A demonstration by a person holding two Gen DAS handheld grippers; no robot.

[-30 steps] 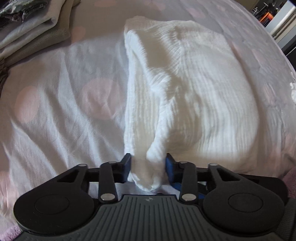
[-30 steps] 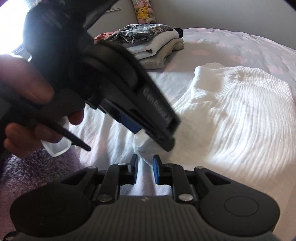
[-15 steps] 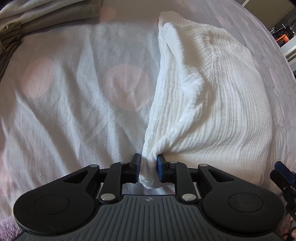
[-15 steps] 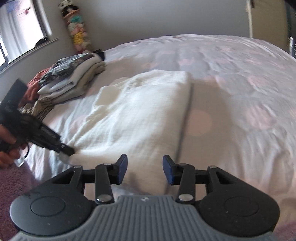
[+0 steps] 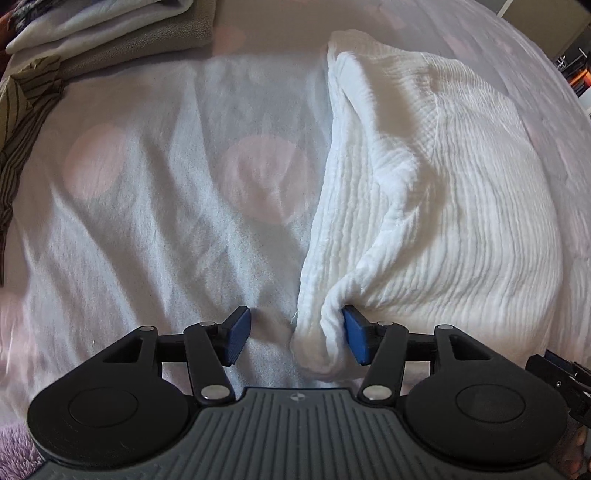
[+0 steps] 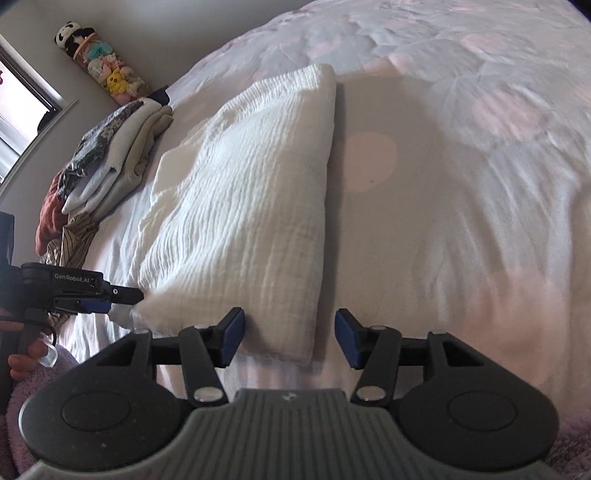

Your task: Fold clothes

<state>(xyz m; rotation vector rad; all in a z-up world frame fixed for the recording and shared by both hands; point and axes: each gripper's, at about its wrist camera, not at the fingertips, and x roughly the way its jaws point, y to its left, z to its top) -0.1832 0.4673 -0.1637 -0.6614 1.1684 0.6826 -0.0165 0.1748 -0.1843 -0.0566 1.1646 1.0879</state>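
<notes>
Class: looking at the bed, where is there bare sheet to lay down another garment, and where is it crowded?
Bare sheet lies between the white folded garment and the clothes pile, and again on the garment's far side in the right wrist view, across the bedsheet. It is crowded at the pile and at the garment's near corner, where both open grippers sit.

left wrist: low, close, facing up bed | right wrist: same | shared: white garment (image 5: 436,206) (image 6: 243,206)

We read only one marking. "GenRobot.AI" stands in pale letters on the left gripper (image 6: 122,295), seen from the right wrist.
</notes>
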